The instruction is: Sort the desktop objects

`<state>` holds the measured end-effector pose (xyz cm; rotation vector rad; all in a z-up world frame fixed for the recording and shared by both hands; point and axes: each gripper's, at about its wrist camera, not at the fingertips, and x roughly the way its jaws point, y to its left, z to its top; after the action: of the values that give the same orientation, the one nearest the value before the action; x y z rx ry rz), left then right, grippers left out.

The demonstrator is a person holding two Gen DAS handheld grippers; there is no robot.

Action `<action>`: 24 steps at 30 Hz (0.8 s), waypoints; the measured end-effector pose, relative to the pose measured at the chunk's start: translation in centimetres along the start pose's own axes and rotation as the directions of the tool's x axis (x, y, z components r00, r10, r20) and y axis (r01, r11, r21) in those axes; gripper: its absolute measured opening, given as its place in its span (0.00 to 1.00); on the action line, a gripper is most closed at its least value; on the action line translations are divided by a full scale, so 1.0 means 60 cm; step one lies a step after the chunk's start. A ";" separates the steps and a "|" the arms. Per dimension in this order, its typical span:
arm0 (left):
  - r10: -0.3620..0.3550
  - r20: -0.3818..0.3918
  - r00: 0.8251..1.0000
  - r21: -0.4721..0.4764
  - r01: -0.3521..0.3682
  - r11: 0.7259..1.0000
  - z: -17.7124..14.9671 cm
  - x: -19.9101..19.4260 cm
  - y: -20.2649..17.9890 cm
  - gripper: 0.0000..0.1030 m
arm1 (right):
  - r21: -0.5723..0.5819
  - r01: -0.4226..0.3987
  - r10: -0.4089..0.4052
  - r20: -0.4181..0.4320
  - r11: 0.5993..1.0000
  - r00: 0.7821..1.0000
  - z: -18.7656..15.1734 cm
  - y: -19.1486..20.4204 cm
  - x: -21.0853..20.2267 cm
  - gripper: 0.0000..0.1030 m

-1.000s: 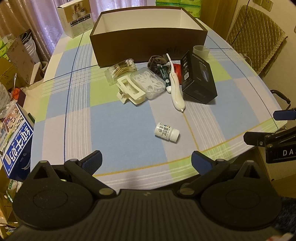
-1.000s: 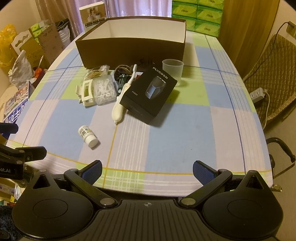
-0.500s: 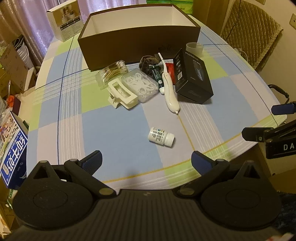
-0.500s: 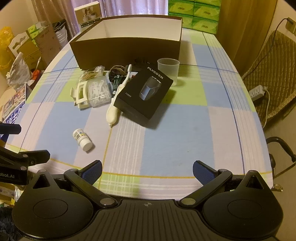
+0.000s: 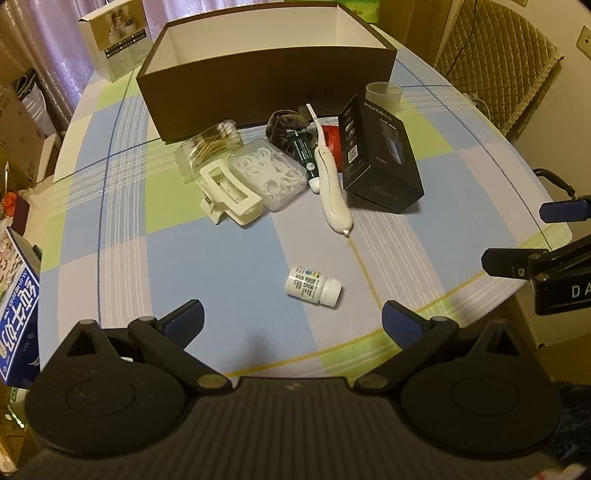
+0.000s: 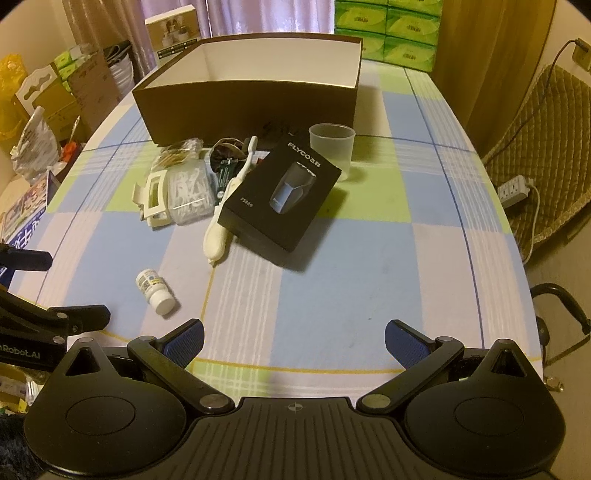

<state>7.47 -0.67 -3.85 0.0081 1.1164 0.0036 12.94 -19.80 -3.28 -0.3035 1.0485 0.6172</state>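
A brown open box (image 5: 266,79) (image 6: 243,94) stands at the back of the checked table. In front of it lie a cream hair clip (image 5: 231,194) (image 6: 153,199), a clear case of floss picks (image 5: 269,177), a white electric toothbrush (image 5: 332,188) (image 6: 225,221), a black shaver box (image 5: 380,155) (image 6: 282,197) and a clear cup (image 6: 332,147). A small white pill bottle (image 5: 314,286) (image 6: 155,286) lies apart, nearest me. My left gripper (image 5: 293,321) hovers open just short of the bottle. My right gripper (image 6: 293,338) is open over the front edge, holding nothing.
A bag of cotton swabs (image 5: 214,142), a dark hair tie (image 5: 286,127) and a green tube (image 5: 304,155) crowd the pile. A white carton (image 5: 116,37) stands behind the box. Green tissue packs (image 6: 391,29) sit at the far end, a quilted chair (image 6: 543,155) to the right.
Both grippers have edged forward and slightly lower toward the table. The objects have grown in view and none has been touched. Both stay open.
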 end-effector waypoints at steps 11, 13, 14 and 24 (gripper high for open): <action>-0.020 0.046 0.999 0.007 0.020 1.000 0.028 0.007 0.013 0.98 | 0.070 0.008 -0.012 0.058 0.998 0.998 0.025 -0.033 0.012 0.98; -0.018 0.071 0.997 0.022 0.017 1.000 0.036 0.001 0.015 0.98 | 0.085 0.009 -0.015 0.071 0.996 0.997 0.027 -0.040 0.012 0.98; -0.014 0.081 0.997 0.036 0.011 0.999 0.039 0.001 0.014 0.98 | 0.088 0.009 -0.015 0.073 0.996 0.997 0.027 -0.041 0.012 0.98; -0.066 0.018 0.998 0.148 0.063 0.987 0.011 0.063 -0.006 0.92 | 0.138 -0.016 0.007 0.064 0.990 0.998 0.024 -0.063 0.023 0.98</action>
<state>9.75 -1.02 -6.96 0.1040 1.0916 -0.1366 16.74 -21.62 -3.99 -0.1554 1.0270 0.5573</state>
